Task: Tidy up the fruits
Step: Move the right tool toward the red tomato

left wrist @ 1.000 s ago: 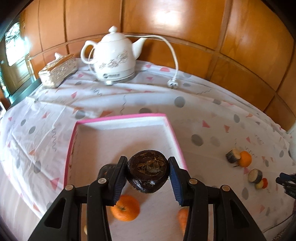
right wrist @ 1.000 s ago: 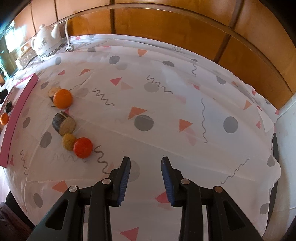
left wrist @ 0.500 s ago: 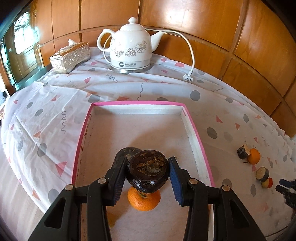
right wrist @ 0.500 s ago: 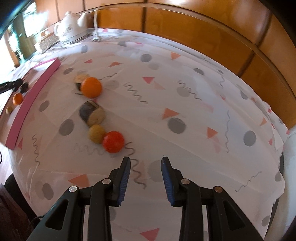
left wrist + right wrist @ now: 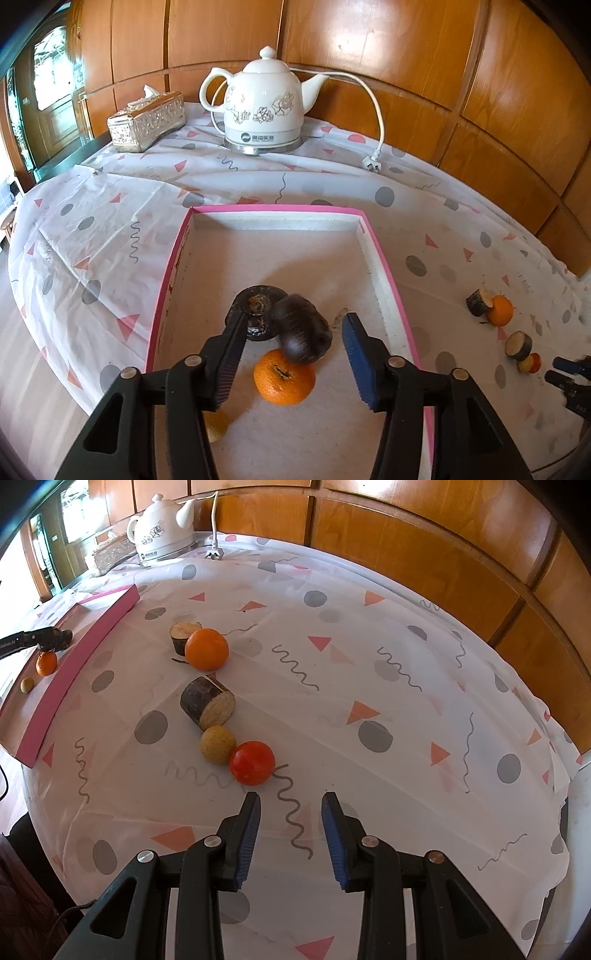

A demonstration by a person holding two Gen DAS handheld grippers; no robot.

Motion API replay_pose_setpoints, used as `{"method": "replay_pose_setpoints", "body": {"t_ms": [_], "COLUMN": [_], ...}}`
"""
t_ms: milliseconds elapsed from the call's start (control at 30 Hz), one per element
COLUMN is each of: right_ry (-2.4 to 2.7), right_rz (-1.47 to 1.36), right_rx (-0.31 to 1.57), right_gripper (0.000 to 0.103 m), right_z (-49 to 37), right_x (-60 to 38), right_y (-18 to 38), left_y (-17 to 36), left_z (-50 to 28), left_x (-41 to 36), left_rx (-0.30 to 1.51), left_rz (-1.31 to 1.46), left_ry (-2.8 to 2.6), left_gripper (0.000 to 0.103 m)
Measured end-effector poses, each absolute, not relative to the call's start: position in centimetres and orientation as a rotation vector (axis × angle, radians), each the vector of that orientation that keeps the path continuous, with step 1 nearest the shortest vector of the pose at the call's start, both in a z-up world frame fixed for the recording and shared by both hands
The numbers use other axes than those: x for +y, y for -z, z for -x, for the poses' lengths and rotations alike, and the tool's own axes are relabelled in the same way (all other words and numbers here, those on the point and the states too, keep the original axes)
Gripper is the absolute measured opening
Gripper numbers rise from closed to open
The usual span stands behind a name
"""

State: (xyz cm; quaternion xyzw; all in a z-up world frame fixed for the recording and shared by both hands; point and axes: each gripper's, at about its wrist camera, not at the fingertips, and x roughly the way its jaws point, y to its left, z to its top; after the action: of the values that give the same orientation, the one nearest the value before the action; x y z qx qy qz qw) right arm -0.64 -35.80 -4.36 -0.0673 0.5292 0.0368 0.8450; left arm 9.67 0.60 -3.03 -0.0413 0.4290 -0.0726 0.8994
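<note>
My left gripper (image 5: 293, 349) is open above the pink-rimmed tray (image 5: 380, 254). A dark brown fruit (image 5: 303, 334) is blurred between the jaws, free of both pads. In the tray lie another dark fruit (image 5: 255, 306), an orange (image 5: 284, 376) and a small yellowish fruit (image 5: 216, 426). My right gripper (image 5: 290, 829) is open and empty above the cloth. Just ahead of it sit a red fruit (image 5: 252, 762), a tan round fruit (image 5: 218, 744), a wood-like chunk (image 5: 207, 708), an orange (image 5: 206, 649) and a second chunk (image 5: 183, 637).
A white kettle (image 5: 264, 107) with its cord and plug (image 5: 371, 164) and a tissue box (image 5: 146, 122) stand at the back by the wooden wall. The table's front edge drops off near both grippers. The tray edge (image 5: 74, 664) shows at left in the right wrist view.
My left gripper has opened and let go of the dark fruit, which now drops into the tray. My right gripper has moved closer to the row of fruits.
</note>
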Motion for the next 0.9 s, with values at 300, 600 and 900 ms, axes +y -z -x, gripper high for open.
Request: {"method": "replay_pose_setpoints", "body": {"t_ms": [300, 600, 900], "right_ry": [-0.095, -0.102, -0.102], "right_rz": [0.148, 0.146, 0.140], "right_rx": [1.102, 1.094, 1.101], "right_gripper": [0.035, 0.035, 0.034], "right_z": [0.8, 0.9, 0.8], "right_x": [-35.3, -35.1, -35.0], "right_y": [4.1, 3.9, 4.0], "left_y": [2.5, 3.1, 3.6], "left_z": [-7.8, -6.3, -5.3], "left_x": [0.1, 1.4, 3.8], "left_rx": [0.872, 0.876, 0.892], "left_rz": [0.096, 0.117, 0.150], "left_ry": [0.159, 0.125, 0.067], "left_gripper": [0.068, 0.069, 0.069]}}
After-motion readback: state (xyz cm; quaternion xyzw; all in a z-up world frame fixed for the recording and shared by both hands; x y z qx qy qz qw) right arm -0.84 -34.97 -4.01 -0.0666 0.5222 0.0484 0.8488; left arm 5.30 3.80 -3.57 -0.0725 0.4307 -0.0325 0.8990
